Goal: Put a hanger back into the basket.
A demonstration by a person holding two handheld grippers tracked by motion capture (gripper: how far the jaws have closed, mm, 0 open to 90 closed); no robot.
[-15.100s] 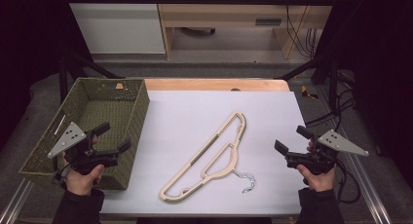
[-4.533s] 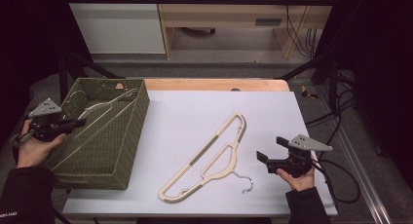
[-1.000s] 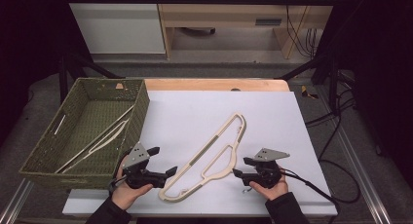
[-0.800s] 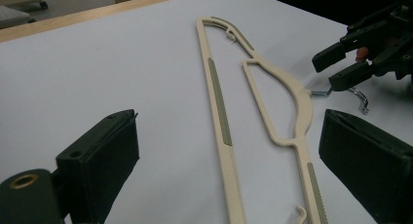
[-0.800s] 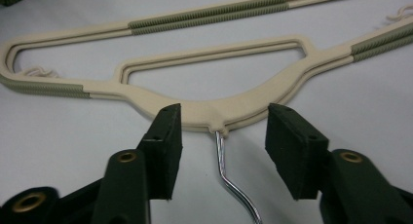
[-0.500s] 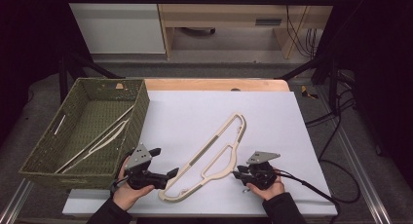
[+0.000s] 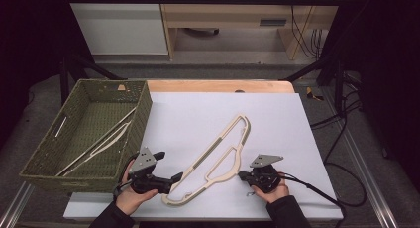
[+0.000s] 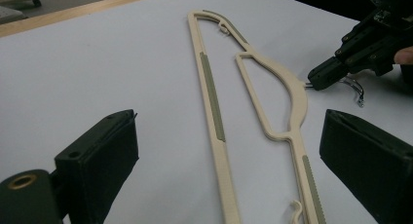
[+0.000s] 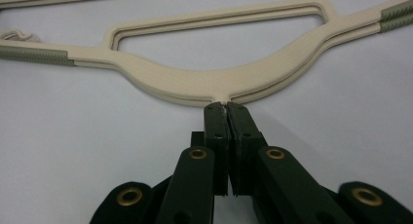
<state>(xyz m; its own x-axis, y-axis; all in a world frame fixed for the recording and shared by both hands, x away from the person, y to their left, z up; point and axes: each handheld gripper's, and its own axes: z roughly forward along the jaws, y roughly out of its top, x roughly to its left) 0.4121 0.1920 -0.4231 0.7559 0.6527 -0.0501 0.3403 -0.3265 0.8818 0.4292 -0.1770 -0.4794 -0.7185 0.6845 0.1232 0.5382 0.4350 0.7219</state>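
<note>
While my left gripper (image 7: 171,178) waits with jaws spread, my right gripper (image 9: 225,107), jaws just closed, pinches the hanger (image 9: 195,80) hook's stem.

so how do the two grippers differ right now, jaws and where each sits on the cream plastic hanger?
The right gripper has just closed its jaws on the neck of the metal hook of the cream plastic hanger; the left gripper stands wide open, the hanger's lower arm between its jaws, untouched. Right sits at the hanger's middle, left near its lower end. Both are black, hand-held, low over the white table.
</note>
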